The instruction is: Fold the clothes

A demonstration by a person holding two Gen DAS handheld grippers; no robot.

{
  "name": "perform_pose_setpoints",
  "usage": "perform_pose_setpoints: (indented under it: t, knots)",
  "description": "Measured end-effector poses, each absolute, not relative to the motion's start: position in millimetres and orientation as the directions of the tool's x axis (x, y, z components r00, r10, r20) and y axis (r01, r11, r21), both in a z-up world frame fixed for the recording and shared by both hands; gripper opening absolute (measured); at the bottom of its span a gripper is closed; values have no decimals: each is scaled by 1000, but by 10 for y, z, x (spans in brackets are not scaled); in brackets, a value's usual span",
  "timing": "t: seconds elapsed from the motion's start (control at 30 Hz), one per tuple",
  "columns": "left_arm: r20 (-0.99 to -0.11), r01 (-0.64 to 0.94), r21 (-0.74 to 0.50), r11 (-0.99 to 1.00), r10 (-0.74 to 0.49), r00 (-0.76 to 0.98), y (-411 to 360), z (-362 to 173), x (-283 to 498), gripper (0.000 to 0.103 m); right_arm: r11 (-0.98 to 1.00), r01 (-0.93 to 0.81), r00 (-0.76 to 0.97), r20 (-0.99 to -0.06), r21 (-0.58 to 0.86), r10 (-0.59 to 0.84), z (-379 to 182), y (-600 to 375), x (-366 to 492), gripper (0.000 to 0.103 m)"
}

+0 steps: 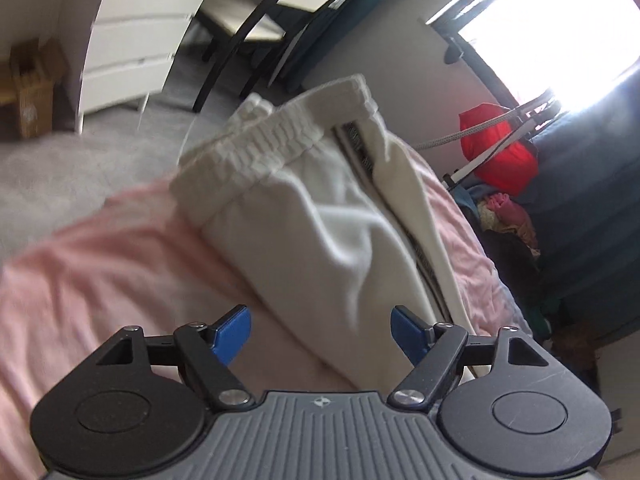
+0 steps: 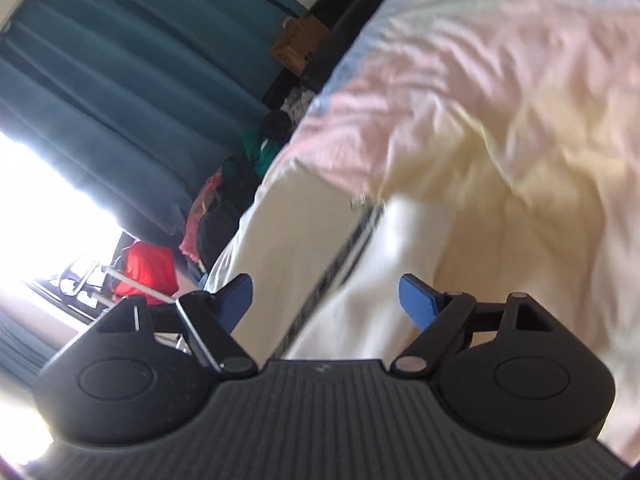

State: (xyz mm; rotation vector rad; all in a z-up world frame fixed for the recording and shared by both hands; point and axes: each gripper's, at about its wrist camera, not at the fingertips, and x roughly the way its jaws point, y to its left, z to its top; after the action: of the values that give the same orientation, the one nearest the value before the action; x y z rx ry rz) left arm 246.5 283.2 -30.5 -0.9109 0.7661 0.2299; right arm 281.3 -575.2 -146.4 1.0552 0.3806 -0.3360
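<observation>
1. Bedroom setup: pink bedspread (image 1: 120,248) covers the bed, grey carpet (image 1: 80,152) beyond its far edge in your left wrist view.
2. Cream trousers (image 1: 320,216) lie on the bedspread, ribbed waistband (image 1: 256,144) at the far end, near the bed edge. A dark-and-white side stripe (image 1: 360,152) runs down their length.
3. Your left tongs (image 1: 322,334) are spread wide, blue pads (image 1: 234,332) either side of the trouser cloth, not pressing on it. Nothing pinched.
4. Your right tongs (image 2: 326,300) are spread wide too. The same trousers (image 2: 380,280) and side stripe (image 2: 340,264) run between the pads; no grip visible. The view is motion-blurred, so I cannot tell whether a pad brushes the cloth.
5. Open room: bare bedspread to the left of the trousers in the left view; crumpled bedspread (image 2: 480,80) ahead and to the right in the right view.
6. Beside the bed: a heap of mixed clothes (image 1: 508,216), a red bag or garment (image 1: 496,148) and a braided cable (image 1: 460,134) running near it.
7. Teal curtain (image 2: 120,60) and a bright window (image 1: 540,20) along that side; glare washes out detail.
8. Further off: white drawers (image 1: 132,40), a dark chair frame (image 1: 248,32), a brown box (image 1: 32,88) on the carpet.
</observation>
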Motion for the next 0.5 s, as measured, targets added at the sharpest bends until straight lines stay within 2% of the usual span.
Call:
perform_pose_setpoints:
  t: [0.1,0.23,0.33,0.43,0.5]
  knots:
    - [-670,-503,-674,541,-162,725,2839,-589,2461,77,439,454,875,-480,775,-57,-1628,-5582,2812,83]
    - [-648,-505,-679,533,-112,753,2833,-687,2699,77,428,441,878,-479,789,-21,-1851,-5419,3013,84]
    - [-623,-507,-682,526,-56,780,2862,-657,2935,60,472,400,903,-427,786,-55,-1933,-5414,3235,83]
    - [-621,-549,-717,430,-36,783,2971,-701,3129,59,446,381,918,-388,810,-80,-1979,-5532,3468,83]
    - [-638,-585,-712,388,-11,770,2990,-701,3192,50,439,394,914,-393,808,-96,-1965,-5607,3606,75]
